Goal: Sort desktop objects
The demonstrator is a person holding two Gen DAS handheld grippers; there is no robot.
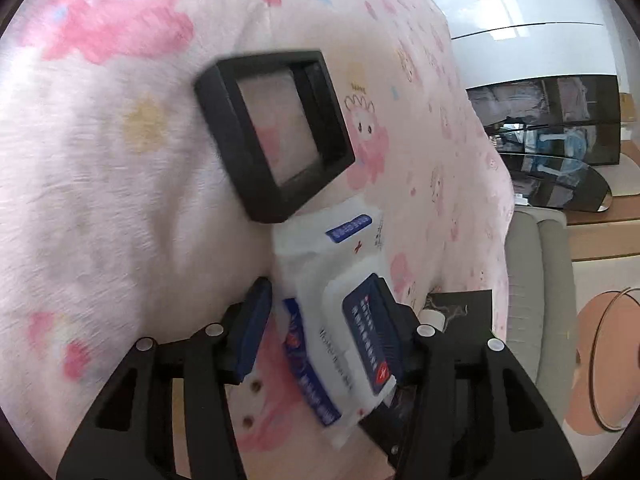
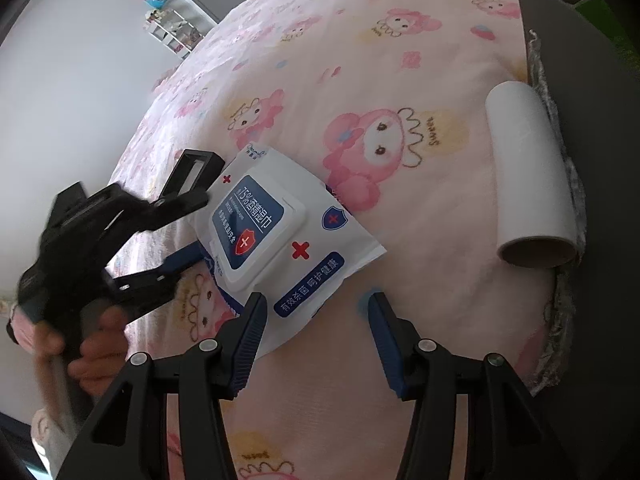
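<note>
A white and blue pack of alcohol wet wipes (image 1: 340, 320) sits between the fingers of my left gripper (image 1: 320, 332), which is shut on it. In the right wrist view the pack (image 2: 280, 236) is held at its left end by the left gripper (image 2: 192, 228), tilted just above the pink cartoon cloth (image 2: 360, 60). My right gripper (image 2: 316, 336) is open and empty, just in front of the pack's near corner. A white paper roll (image 2: 532, 176) lies on the cloth to the right. A black square frame (image 1: 276, 132) lies on the cloth beyond the pack.
A dark grey board (image 2: 580, 120) with crinkled foil along its edge borders the cloth on the right. A grey cushion (image 1: 536, 280) and dark glass shelves (image 1: 560, 140) stand beyond the table's right edge. White shelves (image 2: 172, 28) stand on the far wall.
</note>
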